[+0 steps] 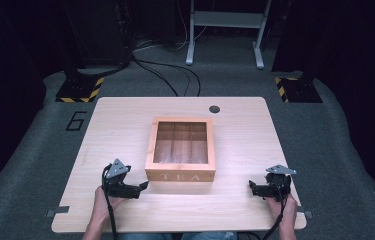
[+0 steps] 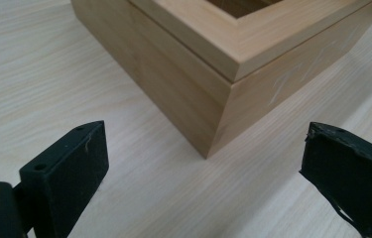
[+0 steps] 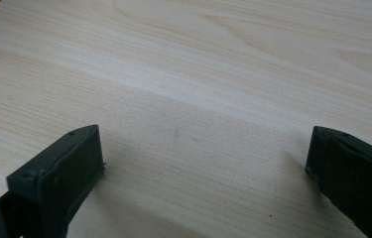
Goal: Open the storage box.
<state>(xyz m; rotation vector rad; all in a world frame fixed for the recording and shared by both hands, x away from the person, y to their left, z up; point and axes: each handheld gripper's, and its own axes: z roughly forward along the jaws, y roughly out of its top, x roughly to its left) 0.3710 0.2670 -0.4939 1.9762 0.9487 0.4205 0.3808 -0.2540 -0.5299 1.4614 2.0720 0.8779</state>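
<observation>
Grey carpet floor [image 1: 25, 165] surrounds a pale wooden counter [image 1: 120, 125], with black cables trailing back toward a white metal frame [image 1: 225, 30] in the dark beyond. Near the counter's middle sits a wooden tea box [image 1: 180, 150], square, its glass-paned lid closed and the word TEA lettered on the front wall facing the person. A small dark round hole [image 1: 214, 109] marks the counter behind the box. At the near left, the left gripper [image 1: 142, 187] points toward the box's front left corner, just beside it; in the left gripper view that corner [image 2: 213, 144] stands ahead of the gap between the jaws, which are spread wide and touch nothing. The right gripper [image 1: 251, 187] rests well to the right of the box, jaws likewise spread over bare wood.
</observation>
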